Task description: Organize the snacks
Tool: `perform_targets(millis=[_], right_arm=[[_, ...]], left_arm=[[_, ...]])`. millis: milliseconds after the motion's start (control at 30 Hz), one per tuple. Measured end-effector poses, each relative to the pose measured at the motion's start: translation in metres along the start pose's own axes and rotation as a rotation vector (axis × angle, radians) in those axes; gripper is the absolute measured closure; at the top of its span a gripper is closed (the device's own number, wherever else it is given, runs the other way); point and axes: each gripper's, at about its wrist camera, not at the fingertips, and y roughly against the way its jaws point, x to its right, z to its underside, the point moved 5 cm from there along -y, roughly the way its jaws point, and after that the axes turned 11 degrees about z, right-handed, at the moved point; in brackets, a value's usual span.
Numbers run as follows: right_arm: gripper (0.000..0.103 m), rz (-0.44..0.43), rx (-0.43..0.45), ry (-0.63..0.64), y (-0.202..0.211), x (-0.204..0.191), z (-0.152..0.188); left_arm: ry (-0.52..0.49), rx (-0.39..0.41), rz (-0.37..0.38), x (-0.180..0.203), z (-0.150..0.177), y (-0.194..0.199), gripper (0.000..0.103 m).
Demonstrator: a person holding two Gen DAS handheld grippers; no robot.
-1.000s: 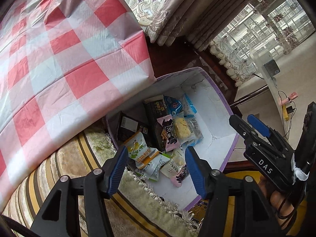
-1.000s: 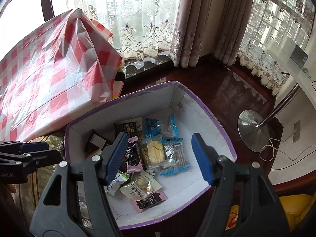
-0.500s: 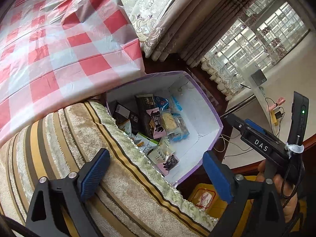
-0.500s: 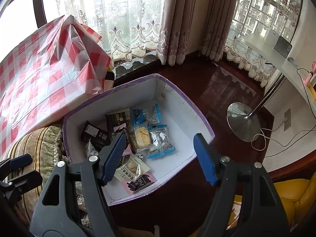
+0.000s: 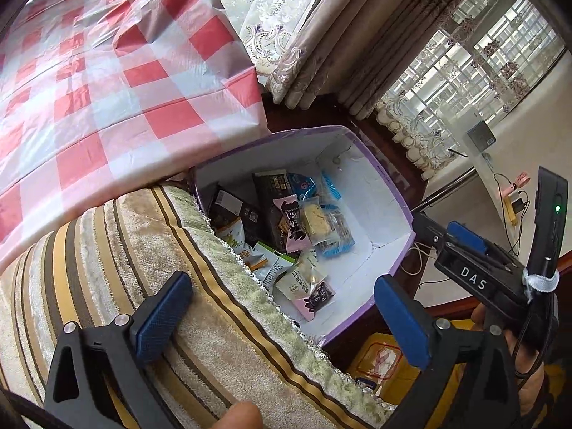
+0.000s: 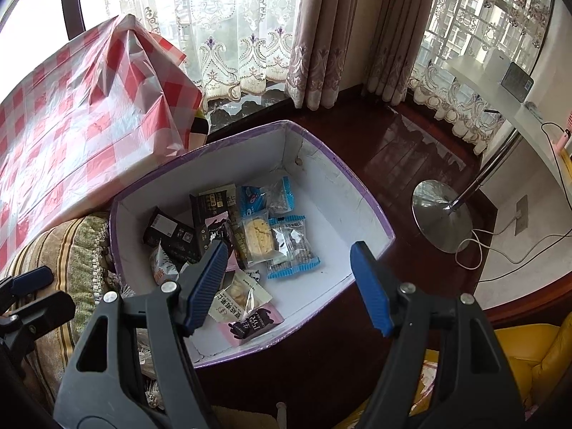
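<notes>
Our left claw (image 5: 279,316) hangs wide open and empty over the striped cushion (image 5: 107,250); rightward, the snacks (image 6: 250,243) lie in the purple-edged box (image 6: 357,186), our right claw (image 6: 289,282) open above them; next we need a fresh packet

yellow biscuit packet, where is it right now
In the right wrist view the yellow biscuit packet lies mid-box in the purple-rimmed box, between a black-and-pink packet on its left and a blue-edged clear packet on its right.
</notes>
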Motion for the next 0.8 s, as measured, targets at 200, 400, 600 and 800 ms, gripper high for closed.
perform_targets(millis=[200, 400, 600, 800], right_arm=[[0.029, -0.005, -0.004, 0.007, -0.0010, -0.0017, 0.0026], [0.029, -0.008, -0.004, 0.010, -0.0019, -0.0022, 0.0022], [0.029, -0.009, -0.004, 0.011, -0.0019, -0.0023, 0.0022], [0.029, -0.008, -0.005, 0.010, -0.0016, -0.0024, 0.0021]], left_arm=[[0.013, 0.011, 0.006, -0.0014, -0.0041, -0.0001, 0.000], [0.012, 0.014, 0.001, -0.0023, -0.0049, -0.0010, 0.000], [0.009, 0.012, -0.004, -0.0024, -0.0050, -0.0020, 0.000], [0.008, 0.012, -0.004, -0.0023, -0.0050, -0.0024, 0.000]])
